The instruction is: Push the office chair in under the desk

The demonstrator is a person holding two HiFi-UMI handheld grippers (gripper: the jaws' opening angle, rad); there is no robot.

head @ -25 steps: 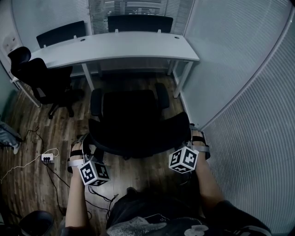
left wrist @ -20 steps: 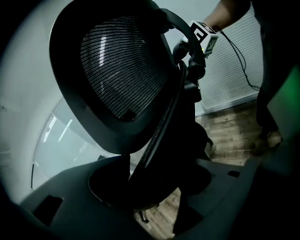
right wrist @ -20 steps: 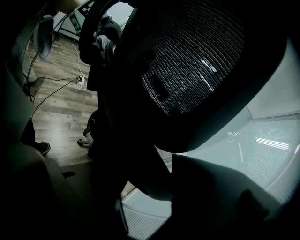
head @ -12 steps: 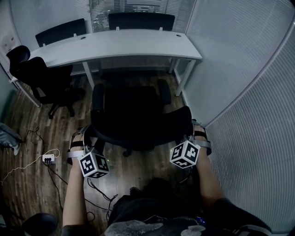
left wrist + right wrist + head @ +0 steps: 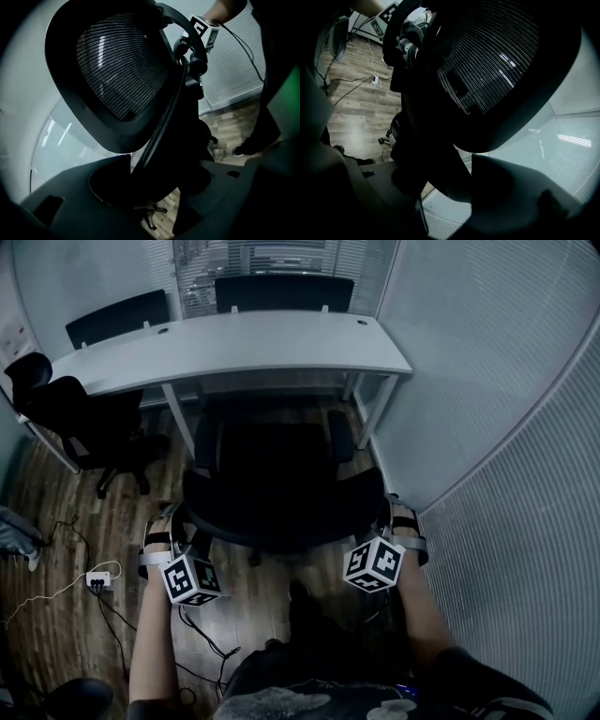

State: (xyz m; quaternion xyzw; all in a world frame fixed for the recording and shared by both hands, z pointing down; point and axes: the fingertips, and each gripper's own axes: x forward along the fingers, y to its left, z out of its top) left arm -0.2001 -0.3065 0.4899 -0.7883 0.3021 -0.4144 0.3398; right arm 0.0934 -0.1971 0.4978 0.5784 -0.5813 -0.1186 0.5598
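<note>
Head view: you stand behind the office chair [image 5: 272, 484], which sits squarely in front of the desk [image 5: 234, 343] with its seat just short of the desk's front edge and not yet under it. The left gripper [image 5: 180, 526] and right gripper [image 5: 394, 521] flank the backrest [image 5: 281, 512]. Each gripper's own view shows the jaws closed on the dark rim of that mesh back, so both fingers grip the chair rather than stand empty. By the look of it, you are mid-push with most of the travel to come. The chair appears lined up between the desk's left leg [image 5: 178, 418] and right leg [image 5: 375, 413], yet the gap is not generous. An uneven shove from one hand could swivel the seat and drive an armrest [image 5: 339, 437] into a leg or the desk's edge. A narrow hold on a curved rim could also slip if you press hard. A second chair [image 5: 89, 413] stands at the desk's left end, and a cable [image 5: 98, 577] trails on the floor well back from the desk beside your left arm. Keep your feet clear of that cable.
</note>
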